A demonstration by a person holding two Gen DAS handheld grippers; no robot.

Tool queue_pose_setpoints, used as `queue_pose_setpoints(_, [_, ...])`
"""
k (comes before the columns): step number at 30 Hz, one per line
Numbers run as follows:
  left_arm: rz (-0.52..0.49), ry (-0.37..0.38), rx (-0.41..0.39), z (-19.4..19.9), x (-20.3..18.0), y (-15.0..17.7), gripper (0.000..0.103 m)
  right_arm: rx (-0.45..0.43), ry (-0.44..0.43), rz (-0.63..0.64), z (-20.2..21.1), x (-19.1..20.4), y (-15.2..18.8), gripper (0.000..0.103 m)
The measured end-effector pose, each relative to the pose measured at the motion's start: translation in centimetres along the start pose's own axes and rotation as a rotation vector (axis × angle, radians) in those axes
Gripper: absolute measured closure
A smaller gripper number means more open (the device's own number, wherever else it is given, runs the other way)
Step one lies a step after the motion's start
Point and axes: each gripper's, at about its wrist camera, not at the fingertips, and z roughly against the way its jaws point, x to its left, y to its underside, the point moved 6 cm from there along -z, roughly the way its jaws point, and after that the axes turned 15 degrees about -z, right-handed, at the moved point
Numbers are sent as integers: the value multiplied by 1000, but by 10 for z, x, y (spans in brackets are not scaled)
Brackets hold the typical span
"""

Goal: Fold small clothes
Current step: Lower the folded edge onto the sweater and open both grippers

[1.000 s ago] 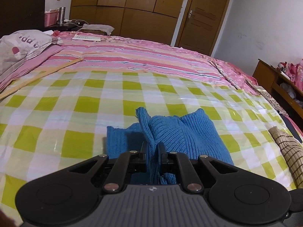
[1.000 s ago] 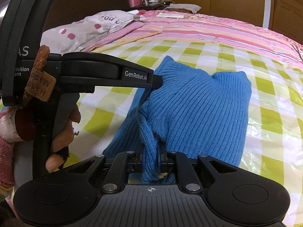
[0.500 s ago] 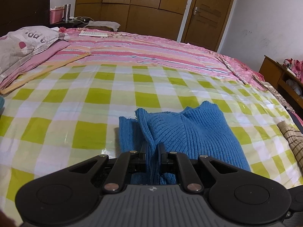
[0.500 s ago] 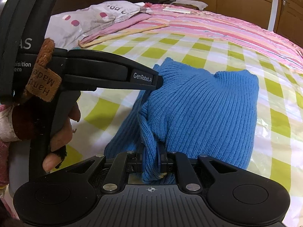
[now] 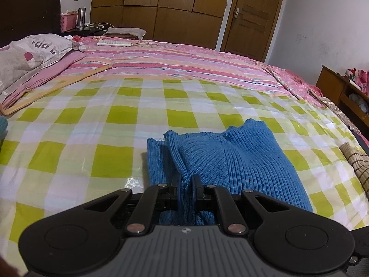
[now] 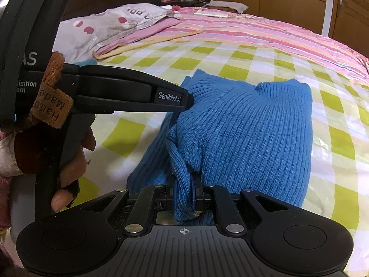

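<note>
A blue ribbed knit garment (image 5: 235, 161) lies bunched on the green-and-white checked sheet (image 5: 96, 124) of a bed. My left gripper (image 5: 185, 184) is shut on a raised fold at the garment's near left edge. In the right wrist view the same blue garment (image 6: 249, 124) fills the middle, and my right gripper (image 6: 185, 187) is shut on a pinched fold at its near edge. The left gripper (image 6: 186, 99) reaches in from the left there, its tip pressed into the knit a short way beyond my right fingertips. A hand (image 6: 76, 161) holds its handle.
A pink striped quilt (image 5: 184, 62) covers the far half of the bed, with a grey pillow (image 5: 30, 53) at far left. A wooden bedside shelf (image 5: 341, 92) stands at right, a woven mat (image 5: 357, 164) at the bed's right edge. Wardrobes and a door line the back wall.
Both grippers have pushed forward a little over the bed with the blue knit still pinched; the garment has flattened and spread further out on the checked sheet.
</note>
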Motion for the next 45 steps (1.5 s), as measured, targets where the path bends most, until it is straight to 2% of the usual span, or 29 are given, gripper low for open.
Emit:
queue_pose_setpoints(9, [29,-7,-18,6,14,-2,86,-24,-33,6,8,12,-4,92])
queue_pose_setpoints(10, [33,-12,-11,4,16,-1,88,-24,-33,8,8,14,-4,92])
queue_pose_setpoints(11, [34,-25,-4,3,19,2,95,-20,-31,11,6,15,-4,92])
queue_pose_setpoints(17, [59,-62,26,-1,39,16,95,1,-26,8,-2,18,-4,91])
queue_pose_setpoints(21, [78,-56,7,6,45,17,95,3,-25,14,-7,23,-6,91])
queue_pose_setpoints(27, [56,-71,-19,17,49,6,95,-1,-29,21,-8,31,-4,91])
queue_pose_setpoints(34, [45,-71,-13,27,49,10,95,35,-67,-30,-10,31,-1,80])
queue_pose_setpoints(38, [31,-67,-16,35,45,9,95,25,-81,-25,0,32,0,74])
queue_pose_setpoints(45, [4,-68,-20,48,37,5,94,26,-120,6,15,44,3,71])
